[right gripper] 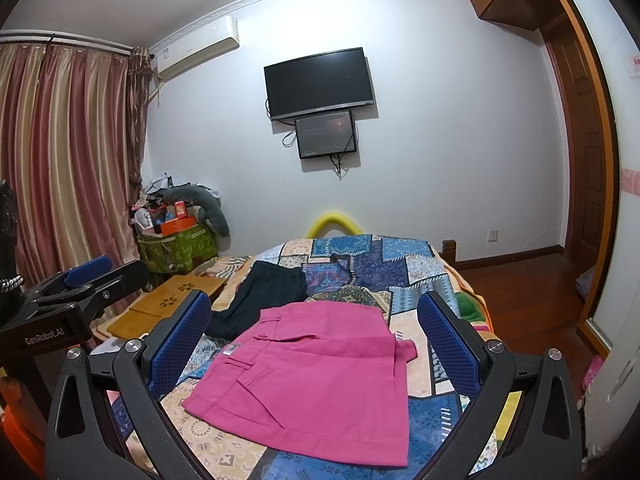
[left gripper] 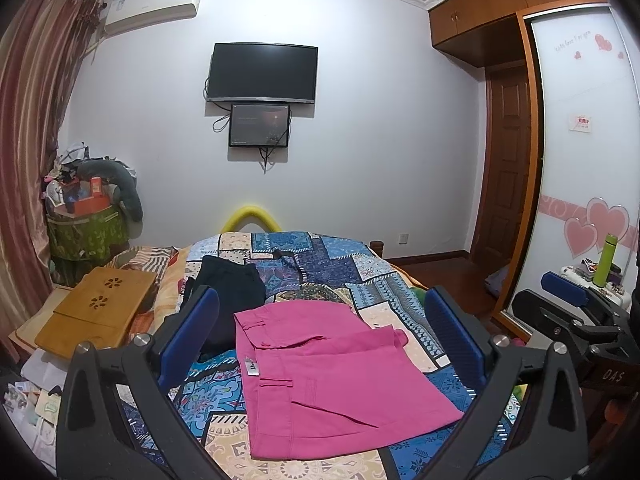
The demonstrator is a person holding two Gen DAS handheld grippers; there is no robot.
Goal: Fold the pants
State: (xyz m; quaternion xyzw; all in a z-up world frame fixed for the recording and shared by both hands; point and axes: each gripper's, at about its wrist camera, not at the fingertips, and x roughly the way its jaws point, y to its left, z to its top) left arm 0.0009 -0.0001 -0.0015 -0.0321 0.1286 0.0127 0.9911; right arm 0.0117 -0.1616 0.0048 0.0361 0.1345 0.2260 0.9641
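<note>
- Both grippers sit nearest the cameras, above the near edge of the bed: left gripper (left gripper: 320,344) and right gripper (right gripper: 314,344). Each has its jaws spread wide with nothing between the blue pads; neither touches fabric.
- Patchwork bedspread (left gripper: 332,264) covers the bed and serves as the work surface. It lies mostly flat under the garments.
- Pink pants (left gripper: 340,376) lie on the bedspread directly ahead of both grippers, roughly centred between each pair of fingers. They form a compact, layered block: the waistband with belt loops faces left, a label shows at the left edge, and one layer overlaps another.
- Judgement: folding of the pink pants appears complete or nearly so. A small cuff corner (right gripper: 406,350) protrudes on the right side; tucking or squaring it may remain.
- Dark garment (left gripper: 228,292) lies beyond the pink pants, towards the left, partly rumpled. Its type cannot be confirmed; if it is also pants, it is not yet folded.
- Wooden lap tray (left gripper: 96,312) rests at the left of the bed, apart from both garments.
</note>
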